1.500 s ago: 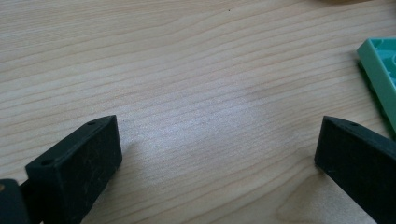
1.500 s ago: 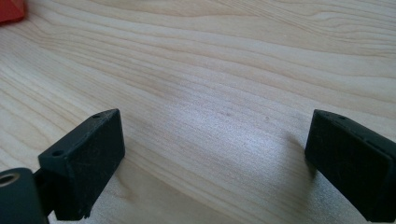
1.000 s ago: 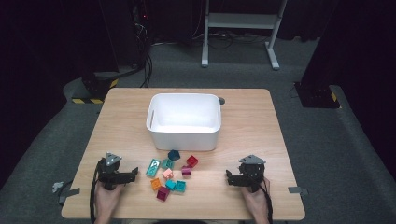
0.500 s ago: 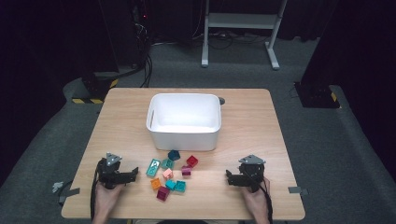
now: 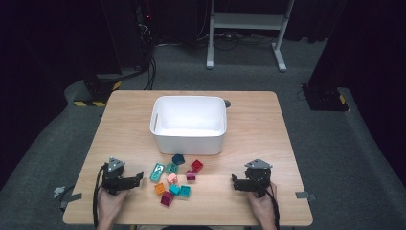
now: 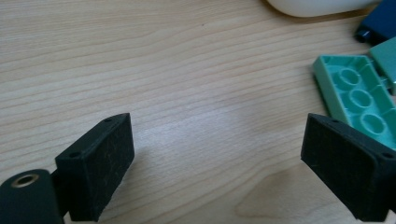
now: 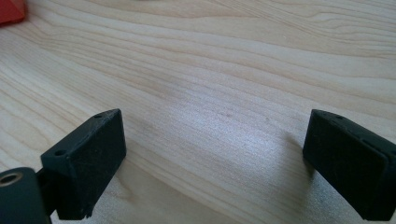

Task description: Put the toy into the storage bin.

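Observation:
A white tub (image 5: pixel 189 125) stands mid-table, with nothing visible inside it. In front of it lies a loose cluster of several toy bricks (image 5: pixel 174 180) in teal, red, pink, orange, magenta and dark blue. My left gripper (image 5: pixel 139 177) rests on the wood left of the cluster, open, jaws wide apart over bare table (image 6: pixel 215 154). A mint-green brick (image 6: pixel 357 95) lies upside down just beyond its right jaw. My right gripper (image 5: pixel 234 183) sits right of the cluster, open (image 7: pixel 215 158), nothing between its jaws. A red brick (image 7: pixel 10 10) shows at that view's top-left corner.
The wooden table (image 5: pixel 268 120) has bare room on both sides of the tub. A small dark round thing (image 5: pixel 227 103) lies by the tub's back right corner. The tub's rim (image 6: pixel 322 6) and a dark blue brick (image 6: pixel 380 21) edge the left gripper view.

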Demonstrator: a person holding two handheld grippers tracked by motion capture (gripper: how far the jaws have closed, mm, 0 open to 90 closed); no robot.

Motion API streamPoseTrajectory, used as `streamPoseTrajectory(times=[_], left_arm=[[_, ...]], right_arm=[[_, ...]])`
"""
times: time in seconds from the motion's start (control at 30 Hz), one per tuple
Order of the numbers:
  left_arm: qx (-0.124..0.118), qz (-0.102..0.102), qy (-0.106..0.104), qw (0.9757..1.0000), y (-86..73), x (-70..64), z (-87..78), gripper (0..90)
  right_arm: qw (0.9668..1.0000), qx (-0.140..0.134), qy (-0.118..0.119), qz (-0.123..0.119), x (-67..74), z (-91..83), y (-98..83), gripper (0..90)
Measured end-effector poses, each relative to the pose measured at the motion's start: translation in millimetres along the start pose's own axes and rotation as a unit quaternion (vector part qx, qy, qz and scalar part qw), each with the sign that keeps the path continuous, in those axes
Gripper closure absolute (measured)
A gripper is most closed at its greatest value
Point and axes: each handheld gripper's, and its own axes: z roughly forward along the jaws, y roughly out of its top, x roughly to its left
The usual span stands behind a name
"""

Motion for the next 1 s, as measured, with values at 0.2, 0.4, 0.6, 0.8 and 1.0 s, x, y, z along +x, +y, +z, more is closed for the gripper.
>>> streamPoseTrajectory(times=[0.2, 0.4, 0.6, 0.8, 1.0], left_arm=[[-0.012, 0.013, -0.019, 0.9997, 4.3, -12.7, -6.7, 14.0], [-0.016, 0.019, -0.038, 0.9990, 11.2, -22.2, -6.4, 15.2], [-0.007, 0.036, -0.051, 0.9980, 16.7, -34.9, 0.1, 16.1], [-0.006, 0.043, -0.061, 0.9972, 22.4, -42.8, 6.1, 18.1], [0.000, 0.055, -0.061, 0.9966, 26.1, -49.4, 13.9, 23.0]], right_arm=[[1.0000, 0.000, 0.000, 0.001, 0.4, -0.3, -0.2, 6.0], [1.0000, -0.001, 0.001, 0.001, 0.8, -0.5, -0.2, 6.9], [1.0000, -0.001, 0.001, 0.001, 0.8, -0.5, -0.3, 7.0], [1.0000, -0.002, 0.001, 0.001, 0.9, -0.5, -0.3, 7.0], [1.0000, -0.001, 0.002, 0.001, 0.8, -0.5, -0.3, 7.0]])
